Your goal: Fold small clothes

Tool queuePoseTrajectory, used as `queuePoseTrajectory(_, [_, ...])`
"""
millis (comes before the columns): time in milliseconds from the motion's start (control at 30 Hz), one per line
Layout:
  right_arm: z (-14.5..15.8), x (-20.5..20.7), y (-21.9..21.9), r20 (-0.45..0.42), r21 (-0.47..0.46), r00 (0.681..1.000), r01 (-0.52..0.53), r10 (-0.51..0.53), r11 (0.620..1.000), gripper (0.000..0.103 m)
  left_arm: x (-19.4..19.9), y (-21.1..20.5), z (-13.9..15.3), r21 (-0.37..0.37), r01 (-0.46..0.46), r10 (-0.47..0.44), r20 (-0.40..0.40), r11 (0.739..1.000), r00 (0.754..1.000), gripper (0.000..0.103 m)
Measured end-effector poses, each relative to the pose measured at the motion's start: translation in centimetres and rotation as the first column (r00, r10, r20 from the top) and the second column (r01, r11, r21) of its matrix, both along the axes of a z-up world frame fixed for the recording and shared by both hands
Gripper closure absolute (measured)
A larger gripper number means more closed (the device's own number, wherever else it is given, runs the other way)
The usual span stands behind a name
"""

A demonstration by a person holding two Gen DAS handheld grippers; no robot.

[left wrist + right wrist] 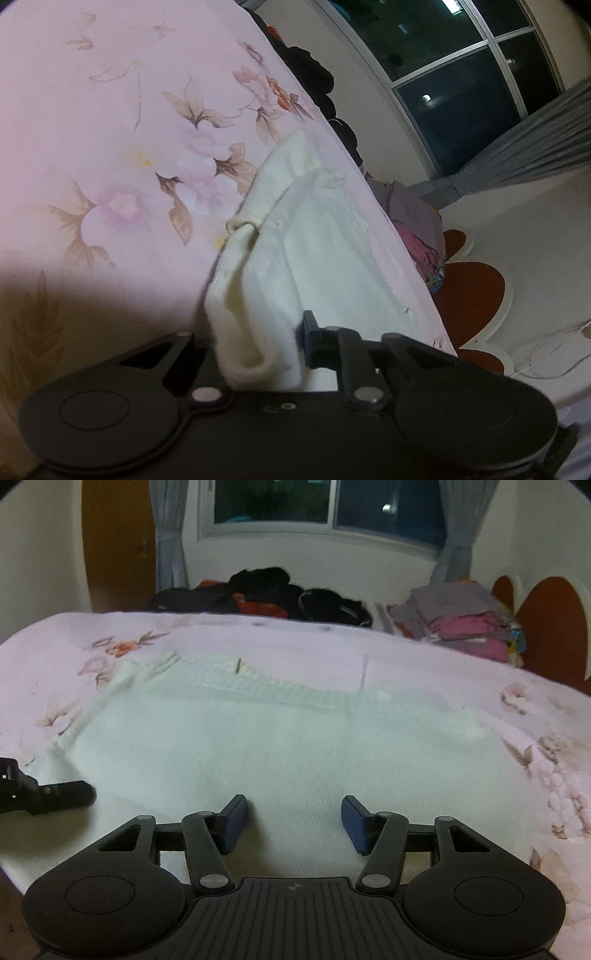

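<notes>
Left wrist view: rides my left gripper (266, 354), rolled, pitched down along the bed (110, 147), very close to the white garment (314, 258); window (461, 74) upper right. Right wrist view: level behind my right gripper (293, 823), facing across the bed toward the window. Shared: garment, bedsheet, window, folded pile (465, 624).
</notes>
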State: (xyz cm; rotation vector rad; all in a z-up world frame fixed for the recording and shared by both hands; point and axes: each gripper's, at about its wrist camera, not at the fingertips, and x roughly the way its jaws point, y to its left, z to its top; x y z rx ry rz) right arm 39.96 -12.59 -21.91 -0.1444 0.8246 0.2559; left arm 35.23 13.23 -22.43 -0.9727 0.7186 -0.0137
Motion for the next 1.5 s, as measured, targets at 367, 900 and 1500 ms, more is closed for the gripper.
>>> queuePoseTrajectory(367, [-0.5, -0.3, 0.8, 0.024, -0.029, 1.0, -0.002, 0.003, 1.0, 0.047, -0.2, -0.4, 0.6, 0.042, -0.016, 0.015, 0.021, 0.999, 1.0, 0.095])
queuePoseTrajectory(900, [3.8, -1.3, -8.3, 0.055, 0.219, 0.997, 0.034, -0.047, 0.975, 0.046, 1.2, -11.7, 10.4, 0.435, 0.132, -0.24, 0.204, 0.891, 0.949, 0.096])
queuePoseTrajectory(1500, [6.6, -4.6, -20.0, -0.011, 0.378, 0.984, 0.167, -0.176, 0.911, 0.046, -2.1, -27.3, 5.7, 0.651, 0.534, -0.671, -0.051, 0.539, 0.739, 0.058])
